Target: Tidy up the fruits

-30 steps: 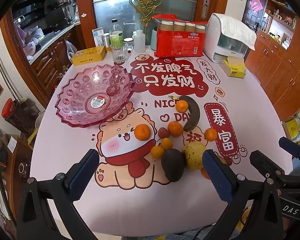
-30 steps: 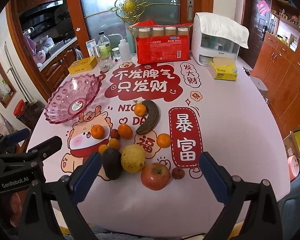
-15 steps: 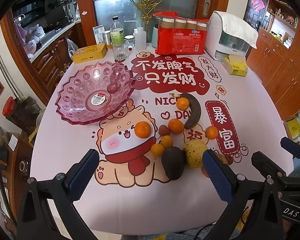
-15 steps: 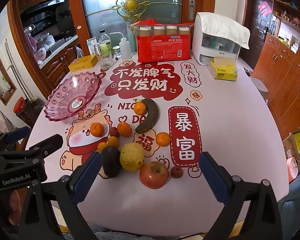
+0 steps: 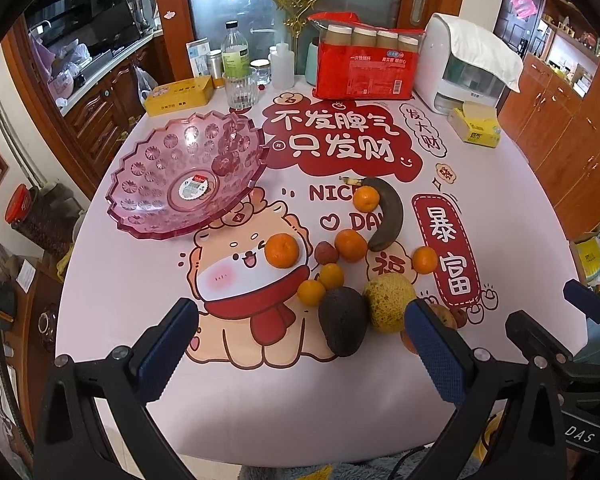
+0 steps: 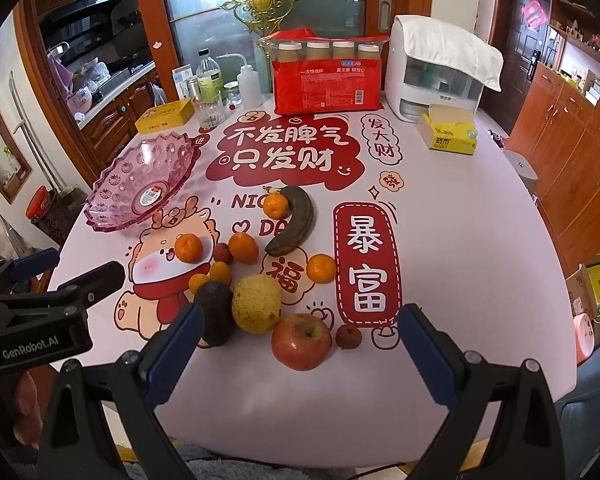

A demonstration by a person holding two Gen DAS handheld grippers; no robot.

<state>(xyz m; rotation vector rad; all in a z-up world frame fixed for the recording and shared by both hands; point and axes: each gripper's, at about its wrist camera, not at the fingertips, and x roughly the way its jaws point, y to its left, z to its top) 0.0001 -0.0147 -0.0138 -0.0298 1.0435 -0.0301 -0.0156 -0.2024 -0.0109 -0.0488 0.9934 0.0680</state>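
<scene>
— What is different from a moment before?

— Very little. The left gripper (image 5: pixel 300 336) and right gripper (image 6: pixel 298 344) stay spread wide and empty, slightly closer to the table (image 6: pixel 480 248).

— And the fruits?

— Unmoved: apple (image 6: pixel 301 340), avocado (image 5: pixel 343 320) and oranges (image 5: pixel 282 250) near the front edge; pink bowl (image 5: pixel 156 208) empty at the left edge.

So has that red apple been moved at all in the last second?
No. In the right wrist view the red apple still sits just below the yellow melon, beside the small red fruit; only the camera shifted slightly.
</scene>
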